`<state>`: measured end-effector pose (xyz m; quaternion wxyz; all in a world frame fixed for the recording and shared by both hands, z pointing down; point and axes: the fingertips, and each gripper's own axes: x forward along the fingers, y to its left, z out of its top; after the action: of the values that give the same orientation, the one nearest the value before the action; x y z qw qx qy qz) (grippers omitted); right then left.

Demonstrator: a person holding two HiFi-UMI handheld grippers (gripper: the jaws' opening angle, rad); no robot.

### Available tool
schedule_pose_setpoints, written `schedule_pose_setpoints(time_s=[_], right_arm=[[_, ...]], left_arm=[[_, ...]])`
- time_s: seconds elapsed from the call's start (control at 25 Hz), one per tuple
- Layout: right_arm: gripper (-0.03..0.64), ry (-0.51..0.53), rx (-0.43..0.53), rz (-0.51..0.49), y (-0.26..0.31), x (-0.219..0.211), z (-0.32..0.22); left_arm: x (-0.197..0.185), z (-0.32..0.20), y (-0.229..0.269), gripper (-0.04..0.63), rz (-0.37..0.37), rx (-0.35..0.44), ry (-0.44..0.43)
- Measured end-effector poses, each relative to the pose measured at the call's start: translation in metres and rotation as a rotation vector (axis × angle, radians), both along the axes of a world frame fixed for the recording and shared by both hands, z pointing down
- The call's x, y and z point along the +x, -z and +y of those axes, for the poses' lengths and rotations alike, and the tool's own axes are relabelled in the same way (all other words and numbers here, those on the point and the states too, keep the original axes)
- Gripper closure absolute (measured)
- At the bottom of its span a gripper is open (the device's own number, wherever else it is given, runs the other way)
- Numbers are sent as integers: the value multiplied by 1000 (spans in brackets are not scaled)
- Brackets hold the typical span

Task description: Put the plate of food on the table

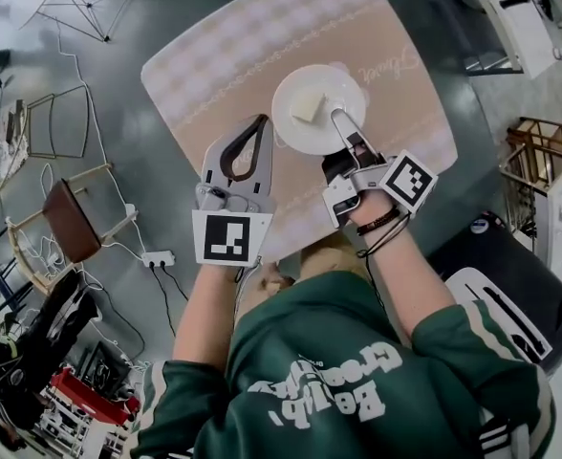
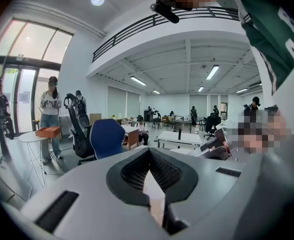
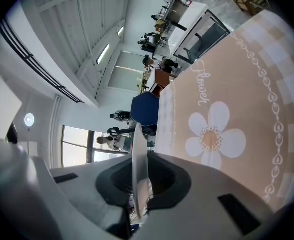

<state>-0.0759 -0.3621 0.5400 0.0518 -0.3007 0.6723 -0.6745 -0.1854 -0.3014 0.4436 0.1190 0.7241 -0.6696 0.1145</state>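
While right claw (image 1: pixel 344 122) clamps plate (image 1: pixel 295 134) rim, table (image 1: pixel 214 55) beneath

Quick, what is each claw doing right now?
Left claw: closed, holding nothing.
Right claw: closed on the plate rim.

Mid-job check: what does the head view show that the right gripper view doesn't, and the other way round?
Head view only: the food lying on the plate, and the left gripper, shut and empty, over the table. Right gripper view only: a flower print on the tabletop and a blue chair beyond the table. Both: the right gripper shut on the plate's rim, and the table.
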Motion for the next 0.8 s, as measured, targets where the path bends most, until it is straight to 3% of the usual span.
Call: schedule_pose_setpoints(time_s=[0.8], right_arm=[[586, 92, -92, 45, -83, -49, -39]], left_arm=[[-32, -41, -83, 586, 47, -81, 97]])
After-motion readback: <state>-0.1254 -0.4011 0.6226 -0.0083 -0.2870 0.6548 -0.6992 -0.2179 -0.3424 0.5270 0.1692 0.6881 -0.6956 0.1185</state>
